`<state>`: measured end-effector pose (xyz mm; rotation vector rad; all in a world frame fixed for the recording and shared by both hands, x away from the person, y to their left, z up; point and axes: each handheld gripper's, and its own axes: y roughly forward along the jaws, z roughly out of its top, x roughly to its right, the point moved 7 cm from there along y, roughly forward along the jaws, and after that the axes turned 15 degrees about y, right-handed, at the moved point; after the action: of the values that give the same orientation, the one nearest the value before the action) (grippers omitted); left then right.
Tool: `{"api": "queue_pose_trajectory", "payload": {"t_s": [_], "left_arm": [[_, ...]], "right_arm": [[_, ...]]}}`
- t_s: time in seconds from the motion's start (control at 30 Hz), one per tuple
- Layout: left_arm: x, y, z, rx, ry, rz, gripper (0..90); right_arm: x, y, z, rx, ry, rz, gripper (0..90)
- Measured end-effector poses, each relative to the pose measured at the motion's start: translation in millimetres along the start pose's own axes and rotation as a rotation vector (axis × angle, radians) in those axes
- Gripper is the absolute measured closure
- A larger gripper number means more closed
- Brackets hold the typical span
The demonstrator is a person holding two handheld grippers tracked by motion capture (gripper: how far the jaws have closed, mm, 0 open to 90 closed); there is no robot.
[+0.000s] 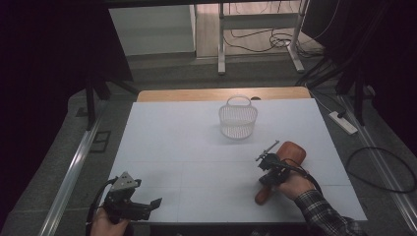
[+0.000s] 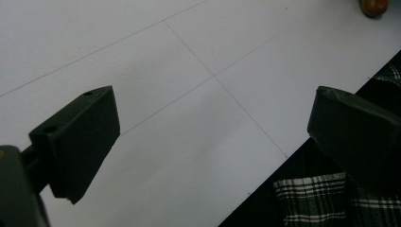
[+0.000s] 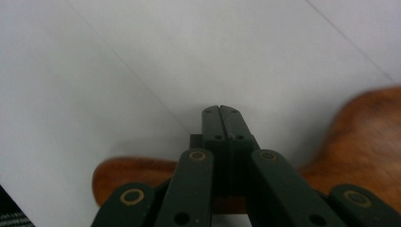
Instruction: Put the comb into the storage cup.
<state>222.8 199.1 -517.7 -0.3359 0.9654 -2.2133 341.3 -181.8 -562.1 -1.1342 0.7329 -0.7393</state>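
Note:
A brown wooden tool (image 1: 291, 151) with a broad head and a narrow handle lies on the white table (image 1: 196, 147) at the right. My right gripper (image 1: 263, 160) hovers over the tool's handle, its jaws pressed flat together with nothing between them. In the right gripper view the gripper (image 3: 221, 113) points past the handle, with the wooden head (image 3: 366, 132) blurred at the right. My left gripper (image 1: 147, 194) rests at the front left edge, open and empty. In its own view the left gripper (image 2: 213, 137) has its jaws wide apart over bare table, and the tool's handle end (image 2: 373, 5) shows far off.
A white mesh basket (image 1: 238, 118) with a handle stands at the back middle of the table. A plaid sleeve (image 2: 321, 198) lies below the table's front edge. A power strip (image 1: 344, 123) and cables lie on the floor to the right.

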Motion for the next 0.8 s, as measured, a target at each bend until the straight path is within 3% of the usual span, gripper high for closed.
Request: {"api": "queue_pose_trajectory", "payload": {"t_s": [0.5, 0.8], "left_arm": [[-1.4, -0.3, -0.1, 0.004, -0.017, 0.003, 3.9], [-3.2, -3.3, 0.2, 0.034, -0.034, 0.011, 3.0]], "right_arm": [[30.5, -18.9, -32.0, 0.022, 0.064, -0.007, 89.4], [50.7, -26.5, -46.7, 0.027, 0.109, -0.025, 89.4]]}}
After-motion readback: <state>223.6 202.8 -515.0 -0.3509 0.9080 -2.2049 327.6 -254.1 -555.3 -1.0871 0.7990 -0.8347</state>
